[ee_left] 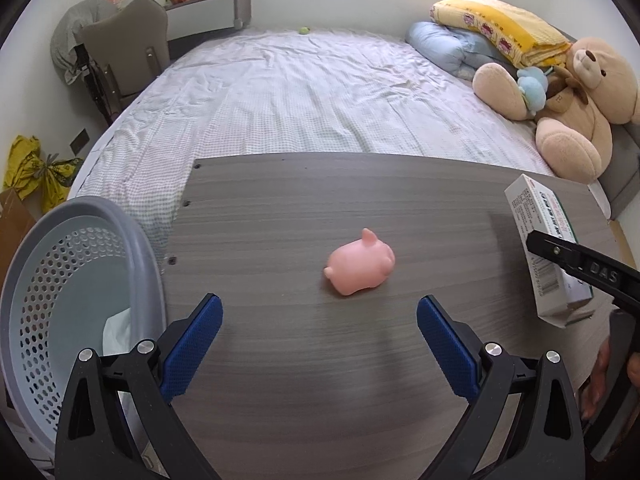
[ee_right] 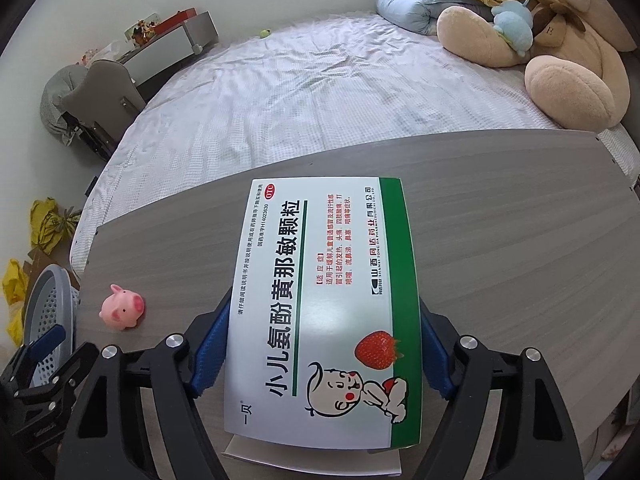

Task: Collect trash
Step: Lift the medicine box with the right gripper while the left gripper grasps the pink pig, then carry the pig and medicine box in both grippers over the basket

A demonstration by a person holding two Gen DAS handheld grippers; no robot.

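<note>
Already your right gripper [ee_right: 322, 350] clamps the medicine box [ee_right: 324, 308] at frame centre, above the table [ee_right: 520, 240]; your left gripper [ee_left: 319, 318] stands wide and empty. Basket [ee_left: 60, 280] at lower left holds some paper; the box is not yet inside

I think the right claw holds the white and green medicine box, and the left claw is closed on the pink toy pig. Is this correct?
Not quite. The left wrist view shows the left claw open, with the pink toy pig lying free on the grey wooden board ahead of it. The right claw does hold the white and green medicine box.
</note>
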